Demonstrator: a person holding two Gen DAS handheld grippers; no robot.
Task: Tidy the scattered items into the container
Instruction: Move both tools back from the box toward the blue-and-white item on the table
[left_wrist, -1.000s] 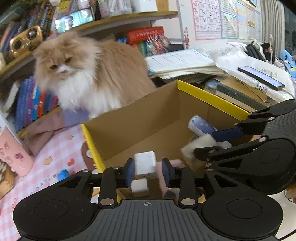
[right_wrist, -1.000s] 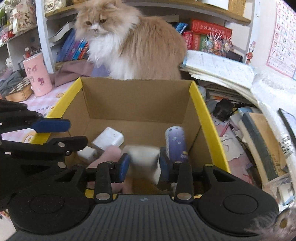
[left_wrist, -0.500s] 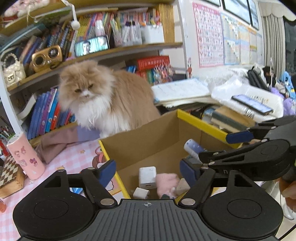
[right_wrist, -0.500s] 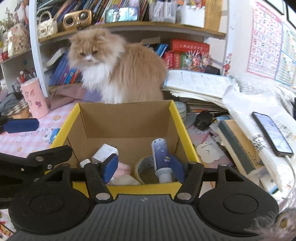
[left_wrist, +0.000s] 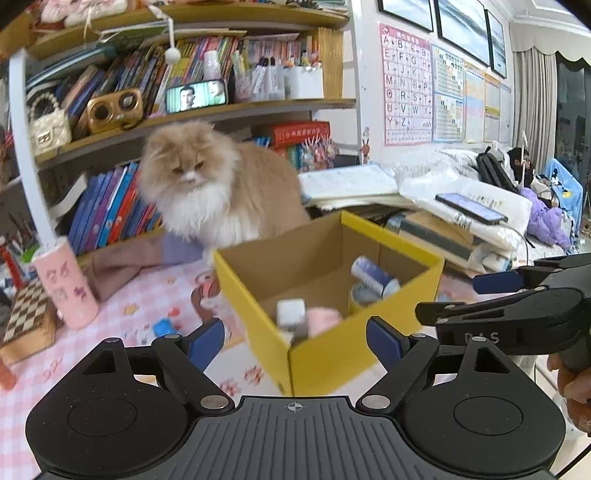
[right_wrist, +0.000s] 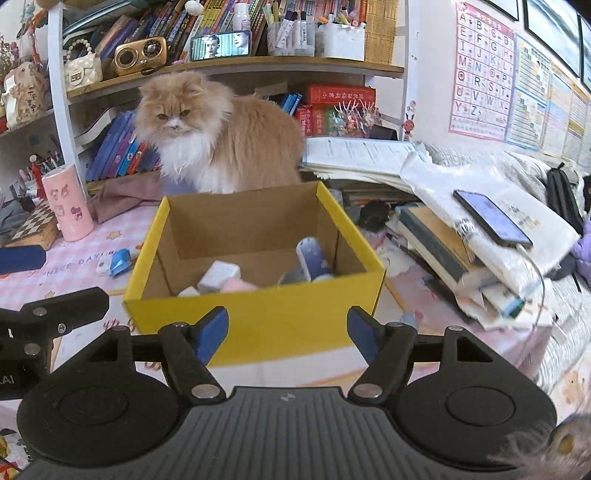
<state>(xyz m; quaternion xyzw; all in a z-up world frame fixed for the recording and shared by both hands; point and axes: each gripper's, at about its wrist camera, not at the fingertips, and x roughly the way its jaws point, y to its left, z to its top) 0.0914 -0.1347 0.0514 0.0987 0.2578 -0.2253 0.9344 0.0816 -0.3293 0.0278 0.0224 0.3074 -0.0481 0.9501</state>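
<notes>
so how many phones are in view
2: one phone lies flat on the white bag over the book pile at right, the other phone stands on the shelf above the cat. Clutter may hide more.

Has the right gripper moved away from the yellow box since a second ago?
Yes. The right gripper has backed out of the yellow box, jaws opening and empty; its pads now sit outside the near wall.
</notes>
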